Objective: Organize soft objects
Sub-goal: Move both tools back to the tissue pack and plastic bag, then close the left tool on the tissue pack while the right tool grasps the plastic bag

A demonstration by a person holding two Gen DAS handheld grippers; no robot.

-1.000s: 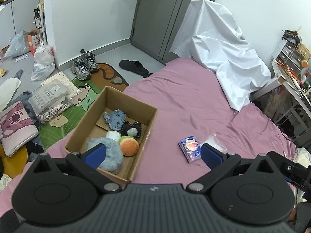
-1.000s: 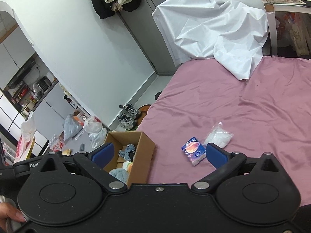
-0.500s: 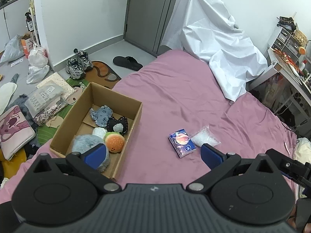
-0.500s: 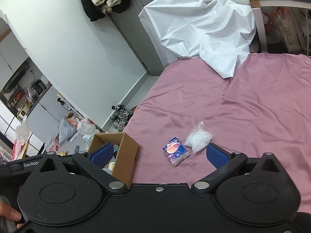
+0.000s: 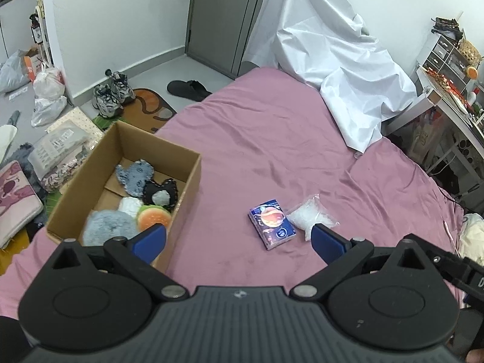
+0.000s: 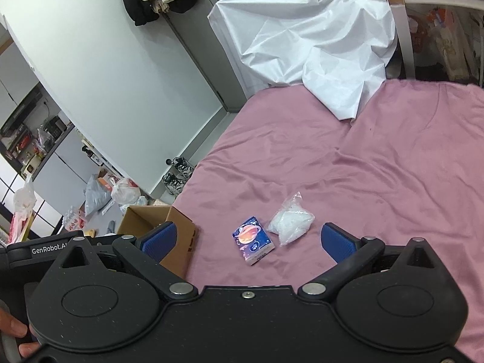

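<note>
- Compared with a second ago, both wrist views sit farther back and higher over the bed: the cardboard box (image 5: 127, 181) and the two small packets appear lower and more central, and more of the pink bedsheet (image 5: 272, 139) shows around them.
- Left gripper (image 5: 239, 240) hovers above the sheet with its jaws spread wide and nothing between them; its blue pads (image 5: 149, 240) frame the gap between the box and the packets.
- Right gripper (image 6: 246, 242) also hangs above the sheet, jaws wide apart and empty, with the packets just ahead of it between the pads (image 6: 337, 242).
- On the bed, right of the box and apart from it, lies a blue tissue pack (image 5: 272, 223) printed with a planet; a clear bag of white stuffing (image 5: 311, 217) lies just beside it on its right, their edges touching or nearly so.
- Inside the box are a fluffy grey-blue plush (image 5: 109, 230), a burger-shaped toy (image 5: 154, 217), a small white item (image 5: 130, 205), a black fabric piece with a grey patch (image 5: 160, 193) and a blue-grey fuzzy piece (image 5: 134, 177), crowded together toward the near right corner.
- Box stands at the bed's left edge.
- White crumpled sheet (image 5: 329, 60) covers something at the far end of the bed.
- Sneakers (image 5: 112, 93) stand on the floor beyond the box.
</note>
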